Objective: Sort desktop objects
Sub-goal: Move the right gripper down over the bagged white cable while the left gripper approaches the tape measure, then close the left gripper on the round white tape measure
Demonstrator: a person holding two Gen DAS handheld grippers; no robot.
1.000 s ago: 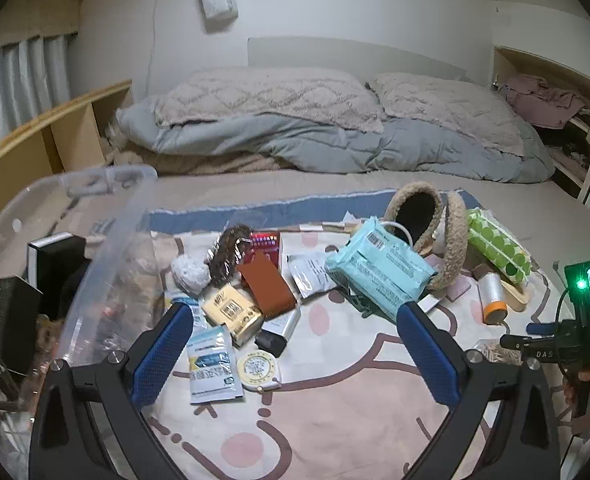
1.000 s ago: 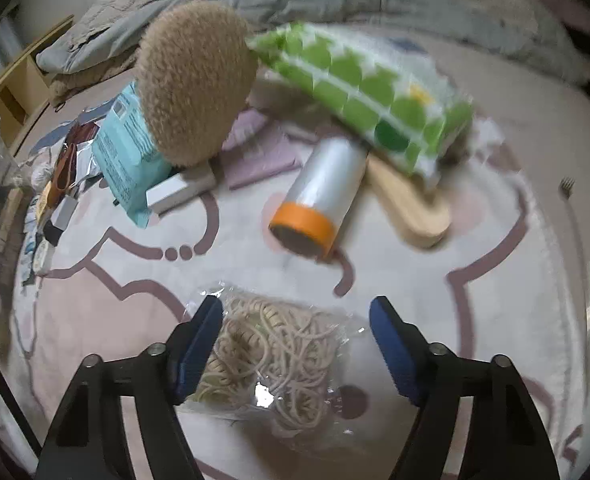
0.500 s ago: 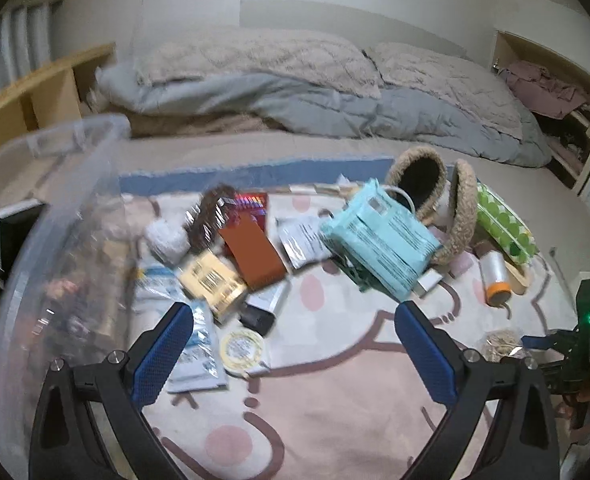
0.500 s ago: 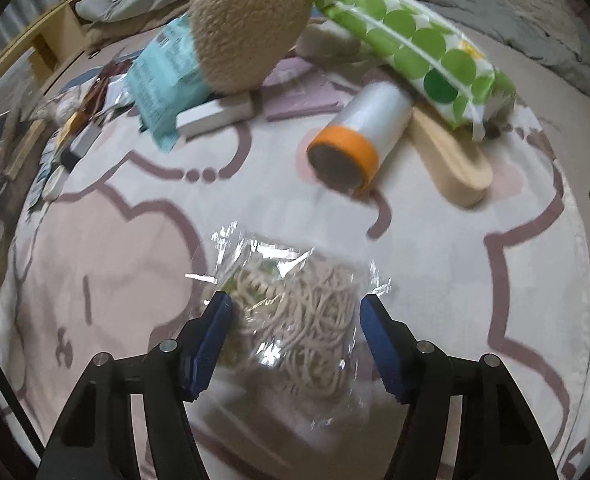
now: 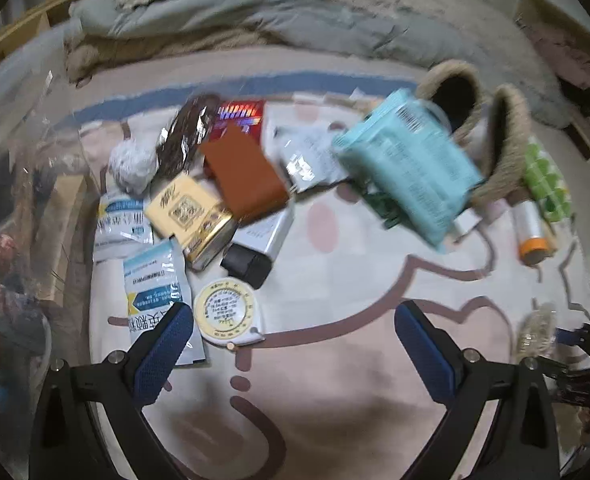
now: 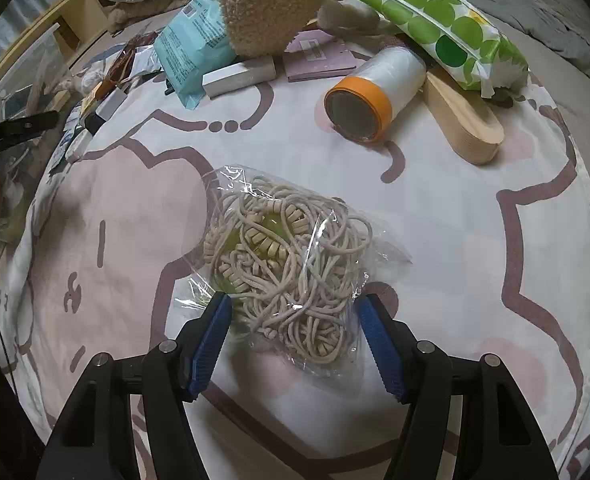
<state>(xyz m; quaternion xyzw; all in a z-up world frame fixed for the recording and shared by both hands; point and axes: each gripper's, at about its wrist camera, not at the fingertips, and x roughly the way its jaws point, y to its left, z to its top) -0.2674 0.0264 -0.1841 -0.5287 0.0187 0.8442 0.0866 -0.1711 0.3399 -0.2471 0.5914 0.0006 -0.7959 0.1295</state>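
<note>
Right gripper (image 6: pixel 291 328): I am holding it pointed steeply down over the clear bag of cord (image 6: pixel 287 264). Its blue fingers (image 6: pixel 211 340) are standing apart on either side of the bag's near end; the left one is sitting at the plastic's edge, but I cannot tell whether either is pressing on it.
Bag of cord: it is lying flat on the pink-and-white cartoon blanket (image 6: pixel 455 248) spread over the bed, with tangled beige cord and small beads showing through the plastic.
Behind the bag: an orange-capped roll (image 6: pixel 375 96) is lying on its side, touching a wooden piece (image 6: pixel 467 120). A green-dotted packet (image 6: pixel 427 16) is resting partly over both.
Far left of that group: a fuzzy beige slipper (image 6: pixel 271 0) is leaning on a teal wipes pack (image 6: pixel 191 48), with a white stick-shaped box (image 6: pixel 239 76) just beside them.
Left gripper (image 5: pixel 291 344): its fingers (image 5: pixel 163 352) are spread wide with nothing between them, hanging above bare blanket.
Under the left gripper's view: a round yellow tape measure (image 5: pixel 227 312) is lying just beyond the left finger, beside blue-and-white sachets (image 5: pixel 151 276), a yellow box (image 5: pixel 187 212) and a brown wallet (image 5: pixel 243 180); this view is blurred.
Left edge: a clear plastic bin (image 5: pixel 35 184) is standing beside the heap.
</note>
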